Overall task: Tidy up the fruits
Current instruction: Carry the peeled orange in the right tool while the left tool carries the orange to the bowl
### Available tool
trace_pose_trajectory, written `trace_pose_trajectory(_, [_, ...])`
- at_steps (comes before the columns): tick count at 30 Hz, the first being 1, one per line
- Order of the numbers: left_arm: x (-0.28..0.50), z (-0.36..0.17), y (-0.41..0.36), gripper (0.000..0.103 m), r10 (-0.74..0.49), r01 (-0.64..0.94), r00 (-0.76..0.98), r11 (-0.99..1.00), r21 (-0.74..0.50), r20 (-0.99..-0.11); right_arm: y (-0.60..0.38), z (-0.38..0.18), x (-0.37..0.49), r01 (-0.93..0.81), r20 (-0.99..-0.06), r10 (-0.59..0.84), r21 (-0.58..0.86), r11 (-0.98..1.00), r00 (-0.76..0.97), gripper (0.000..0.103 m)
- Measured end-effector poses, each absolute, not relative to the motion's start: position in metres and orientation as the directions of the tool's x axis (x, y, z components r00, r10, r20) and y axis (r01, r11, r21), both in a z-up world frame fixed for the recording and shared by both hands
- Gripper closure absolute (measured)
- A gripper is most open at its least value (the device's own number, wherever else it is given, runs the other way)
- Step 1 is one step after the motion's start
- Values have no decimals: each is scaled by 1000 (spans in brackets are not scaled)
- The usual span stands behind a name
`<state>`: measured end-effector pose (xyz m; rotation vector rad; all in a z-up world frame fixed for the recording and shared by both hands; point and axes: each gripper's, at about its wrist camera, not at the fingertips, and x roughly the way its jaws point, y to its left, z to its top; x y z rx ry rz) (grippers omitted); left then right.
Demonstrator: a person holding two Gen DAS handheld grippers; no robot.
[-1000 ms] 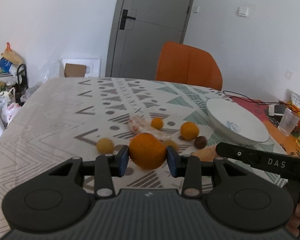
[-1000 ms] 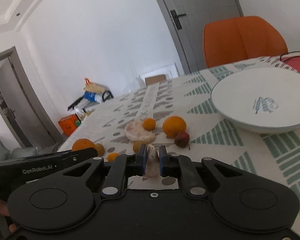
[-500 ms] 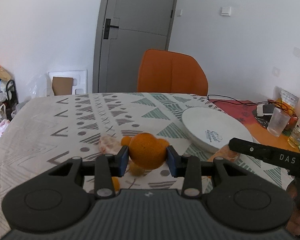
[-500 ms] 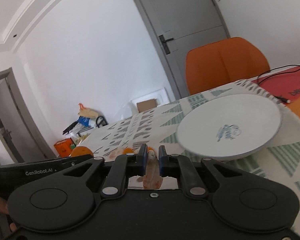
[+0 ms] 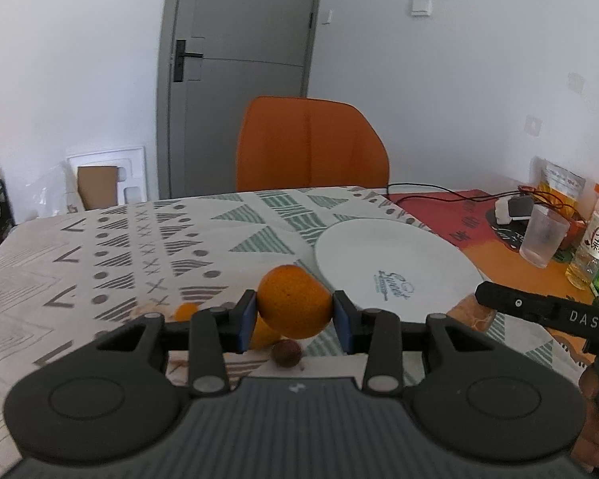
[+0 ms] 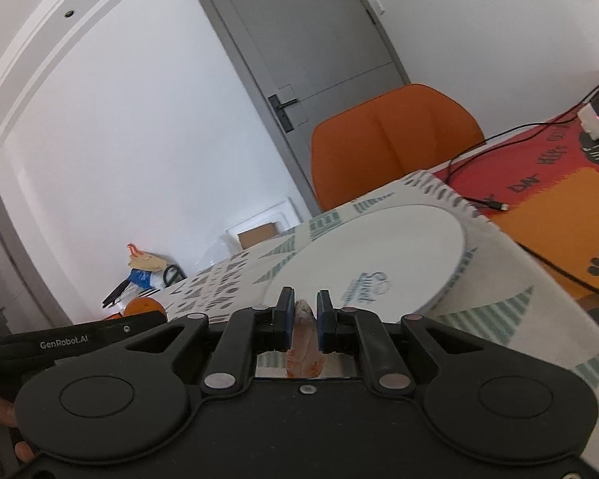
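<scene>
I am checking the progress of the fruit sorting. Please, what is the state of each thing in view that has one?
Left tongs: shut on the orange, lifted.
Right tongs: shut on a pale peeled fruit piece.
White plate: empty, on the tablecloth.
Small brown fruit: loose on the table.
Door: closed.
Plastic cup: upright; contents unclear.

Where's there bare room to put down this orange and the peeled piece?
The white plate is bare all over. The patterned cloth between the plate and the orange chair is open too. It is crowded below the held orange, around the small brown fruit.
</scene>
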<state>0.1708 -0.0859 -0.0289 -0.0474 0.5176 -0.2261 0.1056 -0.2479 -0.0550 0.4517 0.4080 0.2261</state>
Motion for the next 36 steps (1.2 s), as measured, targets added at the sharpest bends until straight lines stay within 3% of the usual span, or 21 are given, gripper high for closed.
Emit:
trace_pose_trajectory(20, [208, -32, -133, 64, -263, 260, 824, 962, -77, -501, -286, -45, 130, -152, -255, 310, 495, 856, 916, 94])
trace_pose_trajectory(26, [218, -35, -143, 64, -275, 277, 817, 958, -73, -507, -287, -52, 140, -132, -269, 299, 501, 855, 916, 93])
trace_pose_trajectory(28, [221, -38, -145, 64, -278, 282, 813, 957, -72, -512, -287, -54, 140, -115, -276, 287, 504, 856, 917, 76])
trace_pose_trajectory(32, [229, -40, -149, 64, -289, 288, 802, 954, -86, -522, -286, -58, 137, -87, -294, 253, 480, 873, 922, 69])
trace_pose_trajectory(36, [231, -39, -150, 60, -284, 273, 813, 957, -97, -509, -290, -60, 132, -47, -311, 218, 478, 877, 925, 49])
